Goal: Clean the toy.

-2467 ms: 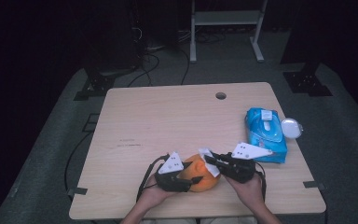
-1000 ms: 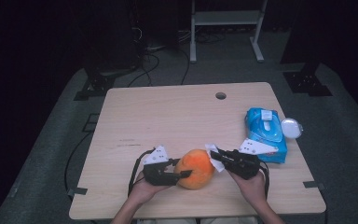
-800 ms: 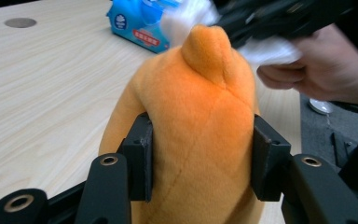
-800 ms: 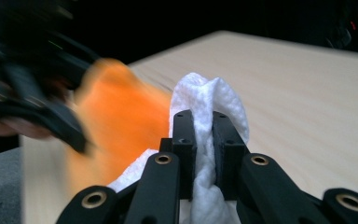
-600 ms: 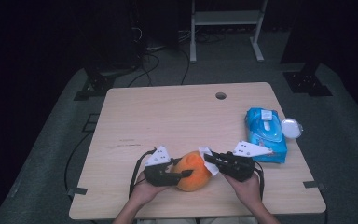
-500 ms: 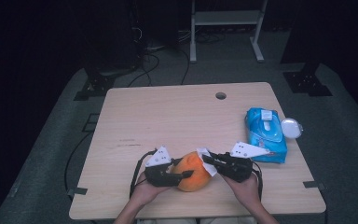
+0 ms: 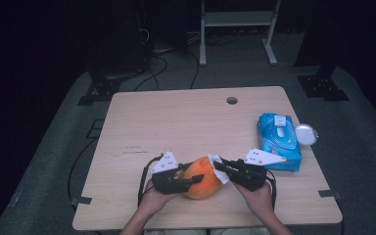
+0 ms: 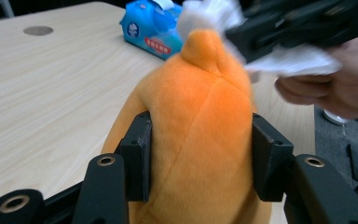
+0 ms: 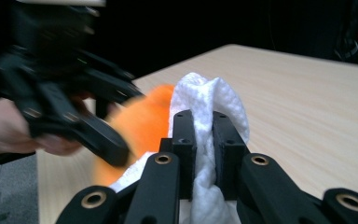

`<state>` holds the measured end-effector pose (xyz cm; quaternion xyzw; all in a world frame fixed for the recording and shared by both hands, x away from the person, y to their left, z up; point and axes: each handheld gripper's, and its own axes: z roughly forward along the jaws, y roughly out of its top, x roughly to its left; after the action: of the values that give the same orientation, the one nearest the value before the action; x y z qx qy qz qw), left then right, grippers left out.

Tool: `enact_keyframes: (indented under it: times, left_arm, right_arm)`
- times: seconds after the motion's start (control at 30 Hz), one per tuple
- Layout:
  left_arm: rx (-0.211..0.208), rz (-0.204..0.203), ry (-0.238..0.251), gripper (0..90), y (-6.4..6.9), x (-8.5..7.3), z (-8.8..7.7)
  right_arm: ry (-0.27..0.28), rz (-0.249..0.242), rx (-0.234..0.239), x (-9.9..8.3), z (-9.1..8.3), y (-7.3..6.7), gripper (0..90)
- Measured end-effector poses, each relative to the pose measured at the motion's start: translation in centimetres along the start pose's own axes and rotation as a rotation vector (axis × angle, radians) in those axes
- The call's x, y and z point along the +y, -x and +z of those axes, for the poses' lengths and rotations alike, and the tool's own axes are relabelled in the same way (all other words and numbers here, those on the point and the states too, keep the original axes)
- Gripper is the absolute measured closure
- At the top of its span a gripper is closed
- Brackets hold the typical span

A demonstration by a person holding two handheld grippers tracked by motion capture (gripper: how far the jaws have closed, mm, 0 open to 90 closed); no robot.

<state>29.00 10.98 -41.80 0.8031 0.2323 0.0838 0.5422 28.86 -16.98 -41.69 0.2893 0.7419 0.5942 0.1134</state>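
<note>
An orange plush toy lies near the table's front edge. My left gripper is shut on it; both pads press into its sides, and the jaws have just been closing further on the plush. My right gripper comes in from the right, shut on a crumpled white wipe. The wipe touches the top end of the plush. In the left gripper view the wipe and the right gripper sit blurred over the toy's tip.
A blue pack of wet wipes lies at the table's right side, with a round white lid beside it at the edge. A cable hole sits at the far side of the wooden table. Dark floor surrounds it.
My right gripper has moved left with the wipe, from a little apart to against the plush. The plush has shifted slightly in the left gripper; the left hand stays in place.
</note>
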Motion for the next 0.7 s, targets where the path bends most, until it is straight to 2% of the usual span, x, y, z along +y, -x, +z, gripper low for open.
enact_keyframes:
  times: [0.03, 0.1, 0.23, 0.33, 0.4, 0.47, 0.53, 0.63, 0.67, 0.7]
  left_arm:
    - [0.011, 0.008, -0.011, 49.6, 0.0, 0.0, 0.0]
    - [0.02, 0.003, -0.02, 49.5, 0.1, -0.1, 0.1]
    - [0.025, 0.008, -0.027, 49.5, 0.5, 0.1, 0.7]
    - [0.024, 0.028, -0.037, 49.5, 0.9, 0.3, 0.8]
    - [0.029, 0.023, -0.041, 49.5, 0.9, 0.3, 0.7]
    - [0.028, 0.008, -0.037, 49.5, 0.8, 0.3, 0.7]
    - [0.029, 0.012, -0.04, 49.6, 0.8, 0.4, 0.7]
    - [0.011, 0.024, -0.039, 49.6, 1.3, 0.6, 0.8]
    - [0.011, 0.024, -0.039, 49.6, 1.3, 0.6, 0.8]
    - [0.007, 0.03, -0.04, 49.5, 1.7, 0.9, 0.9]
  right_arm:
    - [-0.02, 0.008, -0.017, -0.2, 0.1, 0.3, 80.8]
    - [-0.015, 0.037, -0.01, -0.5, 0.1, 0.5, 80.7]
    - [0.042, -0.031, 0.027, 0.8, -0.2, -1.3, 80.7]
    - [0.033, -0.085, 0.034, 1.0, 0.1, -2.2, 80.8]
    - [0.025, -0.07, 0.032, 0.4, 0.3, -1.6, 80.7]
    - [0.012, -0.059, 0.009, 0.2, 0.2, -1.0, 80.7]
    - [0.02, -0.055, 0.0, 0.5, -0.1, -1.2, 80.6]
    - [0.05, -0.11, 0.017, 1.3, -0.4, -2.5, 80.6]
    - [0.05, -0.11, 0.017, 1.3, -0.4, -2.5, 80.6]
    - [0.046, -0.143, 0.019, 1.5, -0.2, -3.0, 80.6]
